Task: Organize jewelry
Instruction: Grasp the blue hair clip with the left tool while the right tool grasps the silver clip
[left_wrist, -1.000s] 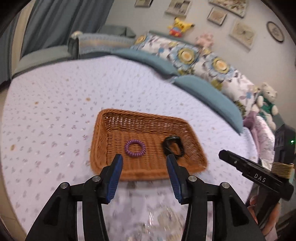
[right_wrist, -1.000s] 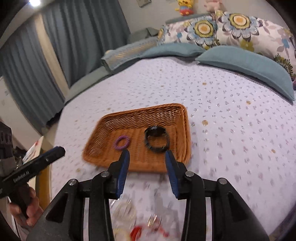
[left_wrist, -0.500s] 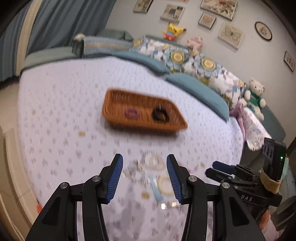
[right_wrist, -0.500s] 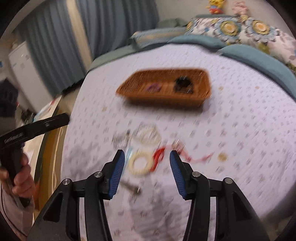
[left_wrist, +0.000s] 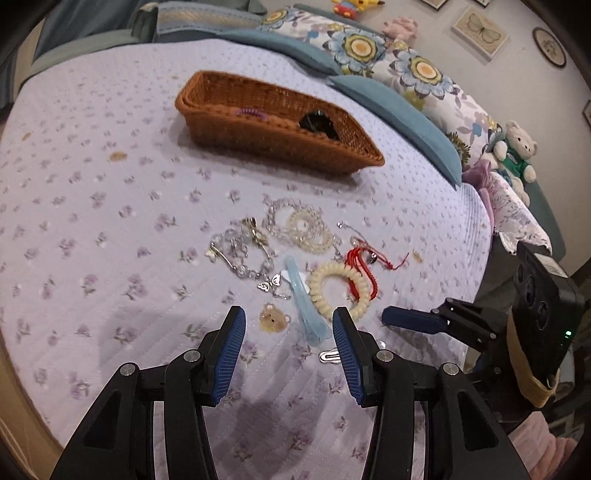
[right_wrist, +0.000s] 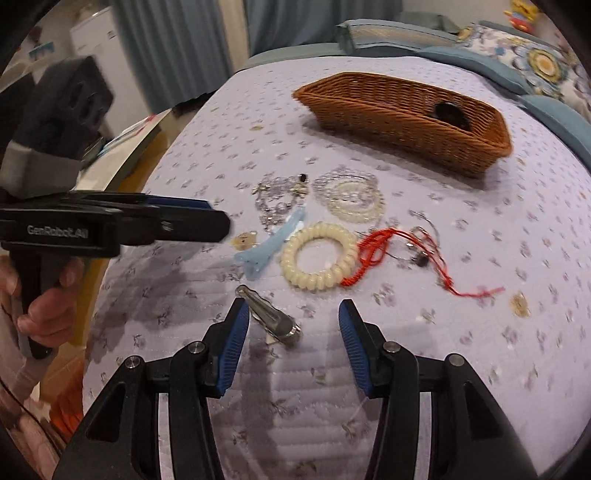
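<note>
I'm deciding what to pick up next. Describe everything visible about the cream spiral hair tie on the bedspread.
The cream spiral hair tie is a glossy, plastic-looking coil closed into a ring with an open middle. It lies flat on the lilac floral bedspread, among the loose jewelry and outside the brown wicker basket. The pale blue hair clip lies close against one side; the red braided cord meets the opposite side and seems to overlap it. No gripper touches it.

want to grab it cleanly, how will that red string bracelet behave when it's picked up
The red string bracelet looks like thin knotted cord with loose tails, so it will probably go limp and dangle. It seems light. One end lies against the cream coil hair tie and small charms, so it may drag those along.
</note>
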